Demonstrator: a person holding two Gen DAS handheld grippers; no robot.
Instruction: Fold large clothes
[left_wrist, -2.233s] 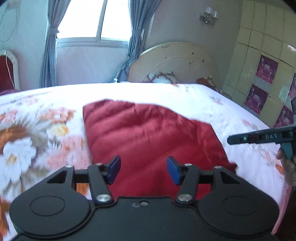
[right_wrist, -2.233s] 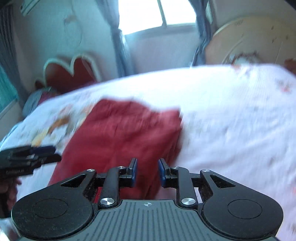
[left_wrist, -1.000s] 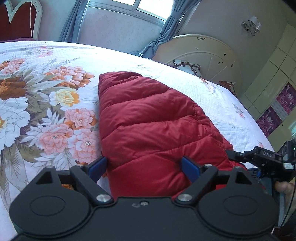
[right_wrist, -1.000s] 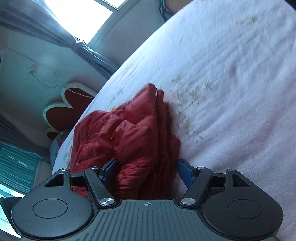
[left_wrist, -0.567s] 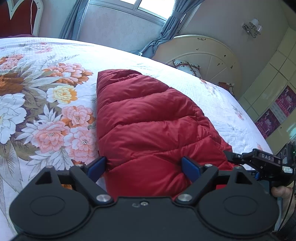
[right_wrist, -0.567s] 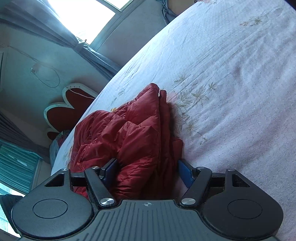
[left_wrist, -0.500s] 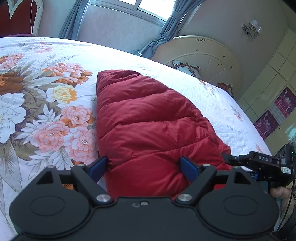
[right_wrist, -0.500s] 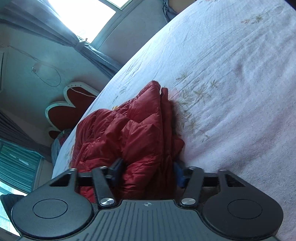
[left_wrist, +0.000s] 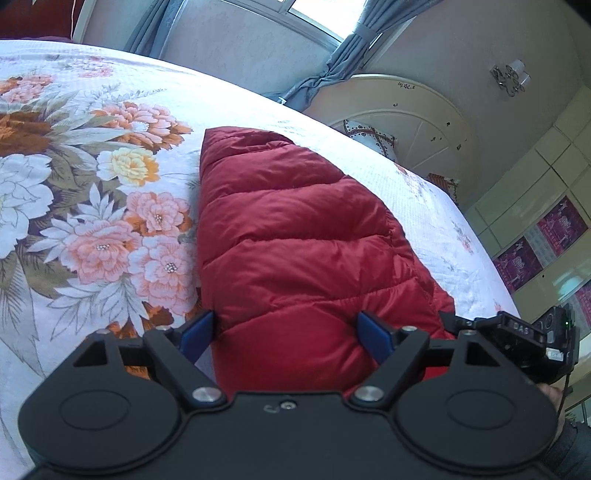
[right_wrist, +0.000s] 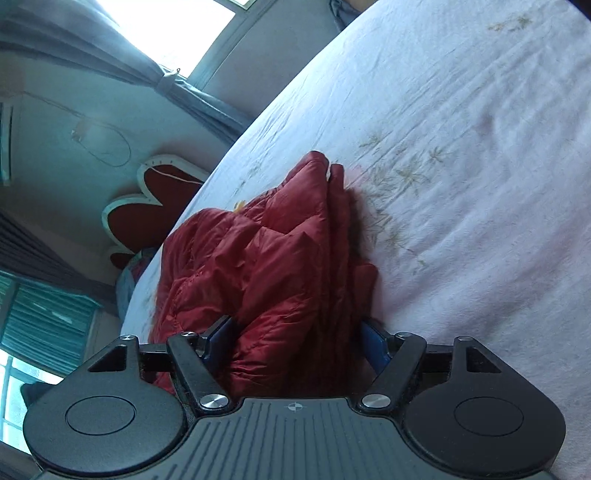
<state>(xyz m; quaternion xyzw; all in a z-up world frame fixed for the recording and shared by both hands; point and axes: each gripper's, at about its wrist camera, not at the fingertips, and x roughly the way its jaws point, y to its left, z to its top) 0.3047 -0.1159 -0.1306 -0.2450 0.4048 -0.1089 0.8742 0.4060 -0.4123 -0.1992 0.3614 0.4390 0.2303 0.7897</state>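
Observation:
A red quilted puffer jacket (left_wrist: 295, 240) lies folded lengthwise on a floral bed sheet (left_wrist: 92, 206). My left gripper (left_wrist: 284, 334) is open, its blue pads on either side of the jacket's near end, with the fabric between them. My right gripper (right_wrist: 295, 339) is tilted sideways and straddles the jacket's (right_wrist: 266, 258) other near corner, its jaws partly closed against the thick bunched fabric. The right gripper also shows in the left wrist view (left_wrist: 517, 336) at the jacket's right edge.
A round cream headboard (left_wrist: 406, 122) stands beyond the bed. A heart-shaped red chair back (right_wrist: 147, 206) stands by the curtained window (right_wrist: 177, 44). Tiled wall with pink posters (left_wrist: 546, 240) lies to the right. The bed edge is close to my right gripper.
Both grippers came down from above the bed to the jacket's near edge. In the last half second the right jaws narrowed on the bunched fabric. The left gripper stayed wide.

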